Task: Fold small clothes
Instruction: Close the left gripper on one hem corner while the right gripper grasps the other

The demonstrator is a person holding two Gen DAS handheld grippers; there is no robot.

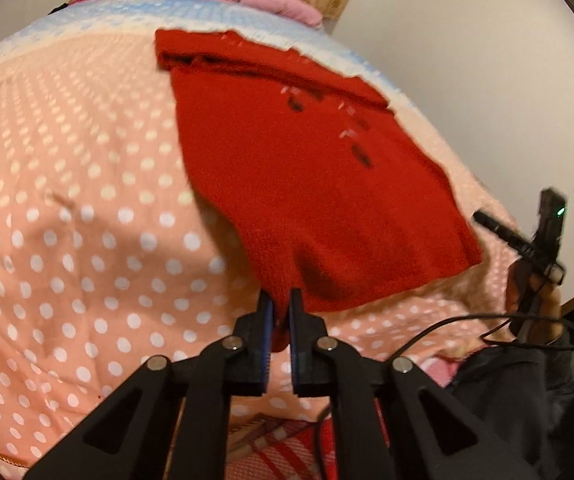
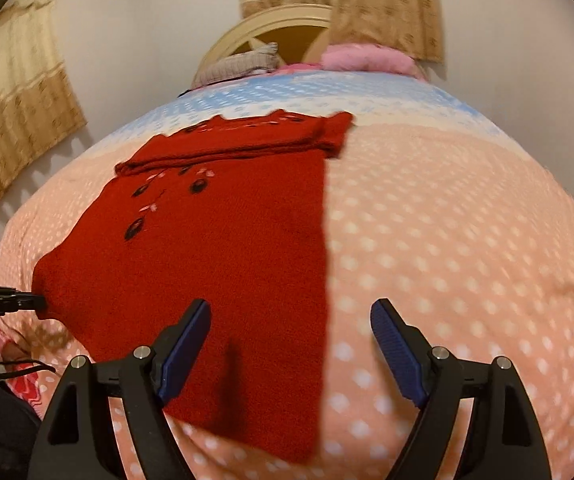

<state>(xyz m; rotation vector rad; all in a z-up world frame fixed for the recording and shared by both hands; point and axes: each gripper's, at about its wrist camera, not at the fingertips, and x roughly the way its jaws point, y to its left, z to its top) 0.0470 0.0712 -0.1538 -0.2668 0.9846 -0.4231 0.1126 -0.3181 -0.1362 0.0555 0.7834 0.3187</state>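
One red knitted garment (image 2: 215,256) on the bed. One polka-dot bedspread (image 2: 447,240). Two handheld grippers: left gripper (image 1: 281,300), right gripper (image 2: 291,316). Two curtains (image 2: 343,4). One pink pillow (image 2: 367,58), one striped pillow (image 2: 239,64). One arched headboard (image 2: 247,28).

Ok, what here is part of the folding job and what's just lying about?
Part of the job:
- red knitted garment, spread on the dotted bedspread
- left hand-held gripper, shut on the garment's near edge
- right hand-held gripper, open above it

Just lying about:
- pink fluffy item by the headboard
- striped pillow
- curtains
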